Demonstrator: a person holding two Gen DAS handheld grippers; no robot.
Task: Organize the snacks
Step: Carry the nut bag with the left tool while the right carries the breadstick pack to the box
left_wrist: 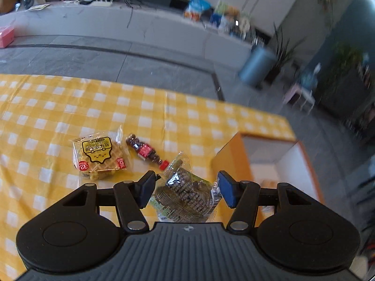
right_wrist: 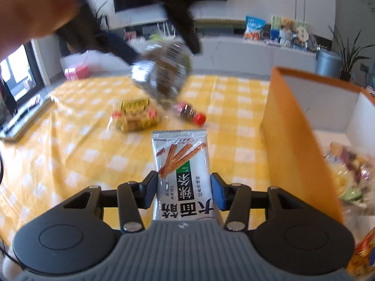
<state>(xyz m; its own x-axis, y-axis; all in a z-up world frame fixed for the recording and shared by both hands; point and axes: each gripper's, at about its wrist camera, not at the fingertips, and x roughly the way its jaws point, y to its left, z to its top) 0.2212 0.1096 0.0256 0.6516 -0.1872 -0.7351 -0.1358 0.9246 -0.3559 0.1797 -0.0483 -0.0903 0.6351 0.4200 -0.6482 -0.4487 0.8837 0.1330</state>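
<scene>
My left gripper (left_wrist: 184, 190) is shut on a clear packet of dark round biscuits (left_wrist: 187, 194), held above the yellow checked tablecloth (left_wrist: 46, 107). The right wrist view shows that same packet (right_wrist: 161, 70) blurred in the air, with a hand (right_wrist: 30, 7) above it. My right gripper (right_wrist: 184, 190) is shut on a silver packet of spicy sticks (right_wrist: 181, 171), pads pressed on both sides. On the cloth lie a yellow waffle packet (left_wrist: 99, 157) and a small cola-bottle candy with a red cap (left_wrist: 146, 151). An orange box with a white inside (left_wrist: 236, 161) stands to the right.
The orange box (right_wrist: 295, 126) holds several snack packets (right_wrist: 349, 171) in the right wrist view. A grey floor lies beyond the table's far edge, with a blue bin (left_wrist: 255, 65), potted plants and a white counter carrying more snack bags (right_wrist: 254, 27).
</scene>
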